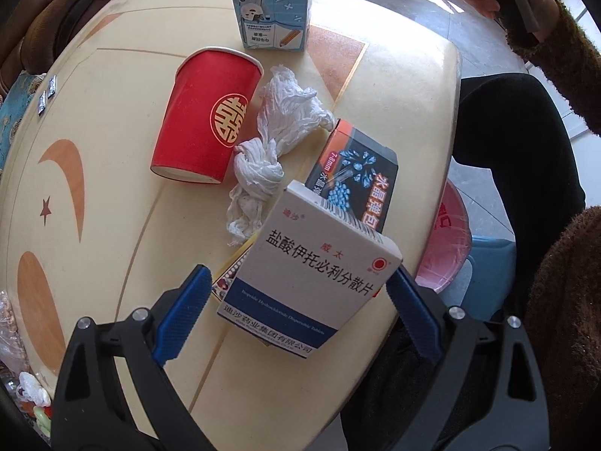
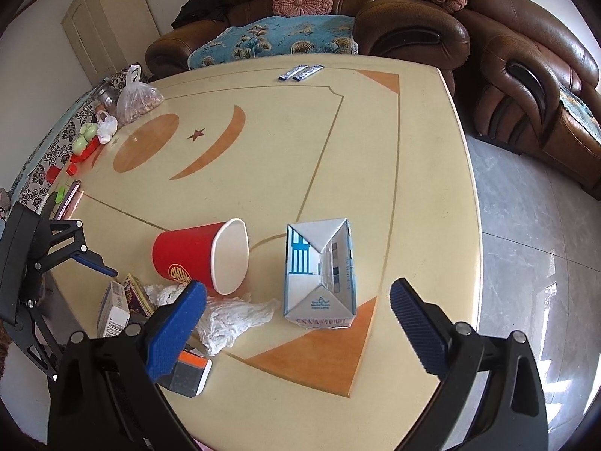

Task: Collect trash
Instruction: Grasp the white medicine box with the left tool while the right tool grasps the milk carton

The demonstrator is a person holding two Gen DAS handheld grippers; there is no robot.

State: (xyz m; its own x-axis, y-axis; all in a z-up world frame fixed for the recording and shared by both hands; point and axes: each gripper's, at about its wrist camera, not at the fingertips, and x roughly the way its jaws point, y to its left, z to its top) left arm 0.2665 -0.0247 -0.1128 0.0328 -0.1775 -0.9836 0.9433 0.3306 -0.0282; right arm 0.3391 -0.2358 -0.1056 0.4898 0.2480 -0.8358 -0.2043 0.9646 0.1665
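Trash lies on a cream table (image 1: 112, 225). A red paper cup (image 1: 206, 120) (image 2: 199, 255) is on its side beside crumpled white tissue (image 1: 274, 143) (image 2: 233, 319). A blue-white milk carton (image 1: 270, 15) (image 2: 319, 274) stands apart. A white medicine box (image 1: 311, 274) (image 2: 112, 308) leans on a dark bead box (image 1: 357, 180). My left gripper (image 1: 300, 282) points down, open around the white box, with a gap at its left pad. My right gripper (image 2: 296, 323) is open above the table, just short of the carton.
A pink lined bin (image 1: 447, 248) and a blue stool (image 1: 488, 274) sit below the table edge by a person's dark legs. Two sachets (image 2: 300, 72), a bag of nuts (image 2: 137, 101), small toys and a phone (image 2: 69, 199) occupy the far side. Brown sofas (image 2: 413, 26) stand behind.
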